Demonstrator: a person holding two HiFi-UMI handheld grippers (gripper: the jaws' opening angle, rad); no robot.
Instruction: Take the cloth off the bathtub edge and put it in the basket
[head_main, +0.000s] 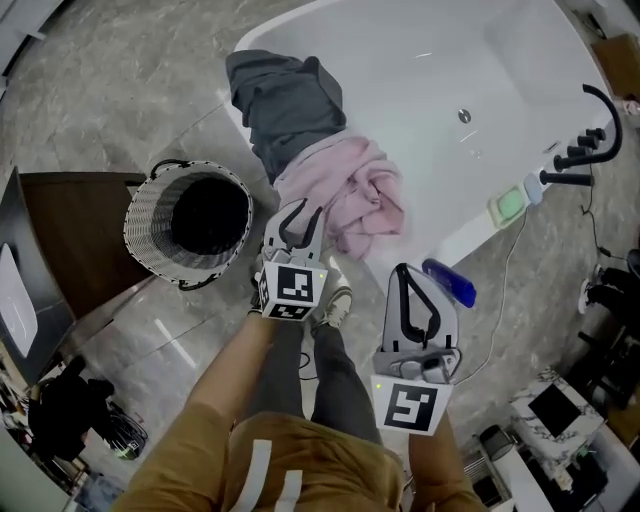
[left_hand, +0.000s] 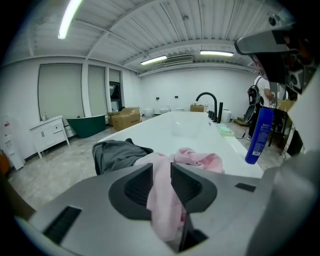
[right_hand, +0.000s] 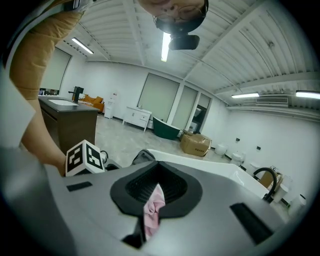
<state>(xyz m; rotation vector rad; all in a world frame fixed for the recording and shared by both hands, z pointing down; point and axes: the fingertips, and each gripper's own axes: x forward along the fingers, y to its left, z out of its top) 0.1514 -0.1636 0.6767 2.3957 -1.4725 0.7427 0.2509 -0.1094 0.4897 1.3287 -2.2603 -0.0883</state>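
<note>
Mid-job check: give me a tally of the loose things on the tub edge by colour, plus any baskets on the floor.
Grey cloth: 1
Pink cloth: 1
Blue bottle: 1
Basket: 1
Total: 4

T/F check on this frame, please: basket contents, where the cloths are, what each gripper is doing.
1. No cloth is in the basket. True.
2. The left gripper has lifted the pink cloth clear of the tub. False: the pink cloth lies on the bathtub edge, and the left gripper is right at it with its jaws a little apart.
3. A grey cloth lies on the edge next to the pink one. True.
4. The right gripper holds the blue bottle. False: the bottle rests on the bathtub edge beside the right gripper, whose jaws are together.
</note>
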